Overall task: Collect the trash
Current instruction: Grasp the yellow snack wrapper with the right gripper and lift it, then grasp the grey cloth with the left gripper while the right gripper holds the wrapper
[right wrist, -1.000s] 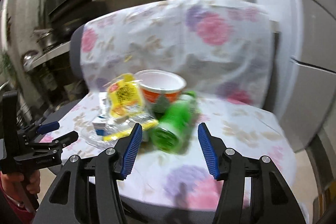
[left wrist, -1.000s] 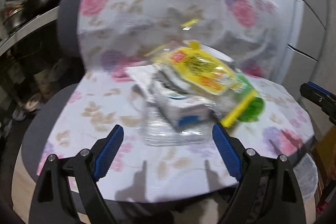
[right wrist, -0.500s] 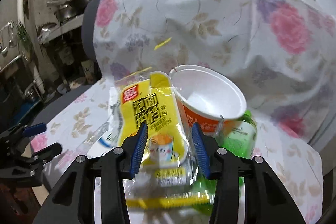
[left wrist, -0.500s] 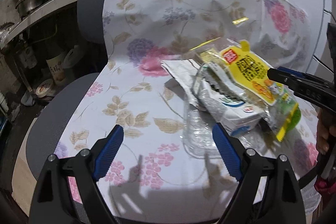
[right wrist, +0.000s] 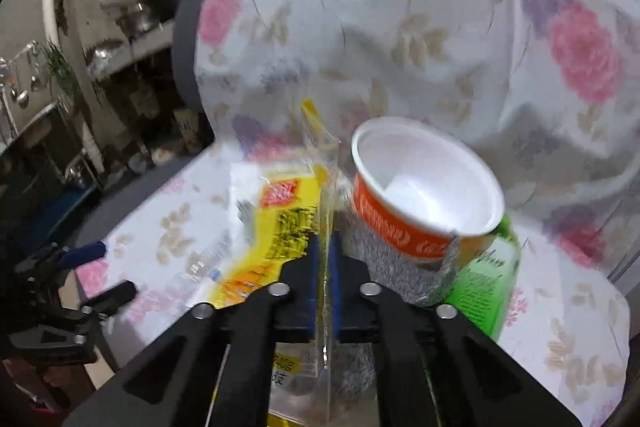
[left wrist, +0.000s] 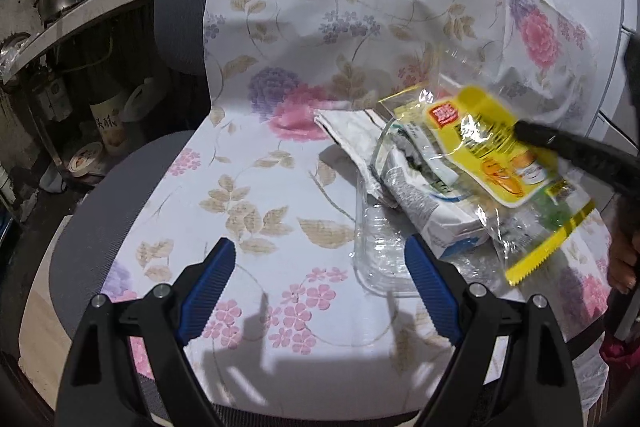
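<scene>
two grippers over a chair [left wrist: 120,211] draped in floral cloth [left wrist: 304,27]. right gripper [right wrist: 325,267] pinched tight on a yellow wrapper [right wrist: 280,223], pads pressed flat on its clear edge, film folded up between the jaws. left gripper [left wrist: 320,279] spread wide, nothing between the pads, hung over bare cloth at the seat's 6 o'clock edge.

trash heaped on the seat toward 3 o'clock in the left wrist view: yellow wrapper [left wrist: 492,147] on top, crumpled white carton [left wrist: 432,203] under it, clear tray [left wrist: 380,247] at the heap's 7 o'clock, just beside the left gripper's right pad. torn white paper [left wrist: 352,131] at the heap's 10 o'clock. right gripper's dark finger [left wrist: 576,151] reaching in from 3 o'clock onto the wrapper. part of a hand [left wrist: 624,259] at the 4 o'clock edge.

in the right wrist view: orange-and-white cup [right wrist: 424,195] tilted, mouth open toward the camera, at 1 o'clock from the jaws, just beside the wrapper. green bottle [right wrist: 484,279] under the cup, at 3 o'clock. grey mesh-like scrap [right wrist: 396,267] between cup and jaws; material unclear. left gripper [right wrist: 96,267] at 9 o'clock, well apart from the heap. right wrist view blurred throughout.
</scene>
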A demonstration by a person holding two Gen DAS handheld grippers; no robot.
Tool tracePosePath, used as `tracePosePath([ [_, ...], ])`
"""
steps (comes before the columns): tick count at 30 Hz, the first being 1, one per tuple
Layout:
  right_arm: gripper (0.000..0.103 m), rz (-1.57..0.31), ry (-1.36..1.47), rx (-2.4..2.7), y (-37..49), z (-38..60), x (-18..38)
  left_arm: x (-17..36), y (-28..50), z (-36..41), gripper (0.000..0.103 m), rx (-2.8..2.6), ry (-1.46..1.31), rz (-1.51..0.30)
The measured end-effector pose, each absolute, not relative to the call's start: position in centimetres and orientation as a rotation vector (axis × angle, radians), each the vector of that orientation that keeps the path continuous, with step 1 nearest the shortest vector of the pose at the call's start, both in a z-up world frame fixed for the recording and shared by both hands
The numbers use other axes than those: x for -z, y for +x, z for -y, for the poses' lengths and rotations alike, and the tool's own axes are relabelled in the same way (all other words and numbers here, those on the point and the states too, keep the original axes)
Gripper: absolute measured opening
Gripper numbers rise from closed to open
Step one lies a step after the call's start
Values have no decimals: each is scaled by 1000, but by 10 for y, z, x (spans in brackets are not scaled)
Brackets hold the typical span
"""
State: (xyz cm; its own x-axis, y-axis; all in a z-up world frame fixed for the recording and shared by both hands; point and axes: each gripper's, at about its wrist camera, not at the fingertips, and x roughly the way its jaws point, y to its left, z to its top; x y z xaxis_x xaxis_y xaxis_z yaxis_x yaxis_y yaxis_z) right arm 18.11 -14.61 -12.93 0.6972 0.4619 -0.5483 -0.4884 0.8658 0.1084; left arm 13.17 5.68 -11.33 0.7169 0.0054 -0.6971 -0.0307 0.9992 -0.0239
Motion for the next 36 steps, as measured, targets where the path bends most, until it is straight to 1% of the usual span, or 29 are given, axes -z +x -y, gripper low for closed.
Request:
tracePosePath([
  [6,2,-362,-20,-358,117,188,73,102,122,-45,84,0,-22,-750],
  [9,2,-304,-61,-234,90,206,63,101,121,-34,84,19,-20,-751],
  [14,2,-313,-71,-141,64,235,76,102,127,-7,84,89,4,-755],
  [23,2,-350,23,-96,48,272,101,115,154,33,86,171,28,-801],
  [24,2,-350,29,-94,48,275,102,116,156,42,88,189,50,-800],
  [25,2,-352,38,-91,49,279,103,116,158,49,93,202,70,-798],
  [26,2,-353,43,-89,49,281,103,117,159,59,94,215,98,-792],
  [30,3,-362,61,-76,50,290,108,129,164,97,94,239,247,-785],
  [34,3,-371,76,-71,51,297,111,144,175,117,94,205,352,-804],
  [36,3,-375,82,-67,51,301,112,150,181,125,90,182,404,-805],
])
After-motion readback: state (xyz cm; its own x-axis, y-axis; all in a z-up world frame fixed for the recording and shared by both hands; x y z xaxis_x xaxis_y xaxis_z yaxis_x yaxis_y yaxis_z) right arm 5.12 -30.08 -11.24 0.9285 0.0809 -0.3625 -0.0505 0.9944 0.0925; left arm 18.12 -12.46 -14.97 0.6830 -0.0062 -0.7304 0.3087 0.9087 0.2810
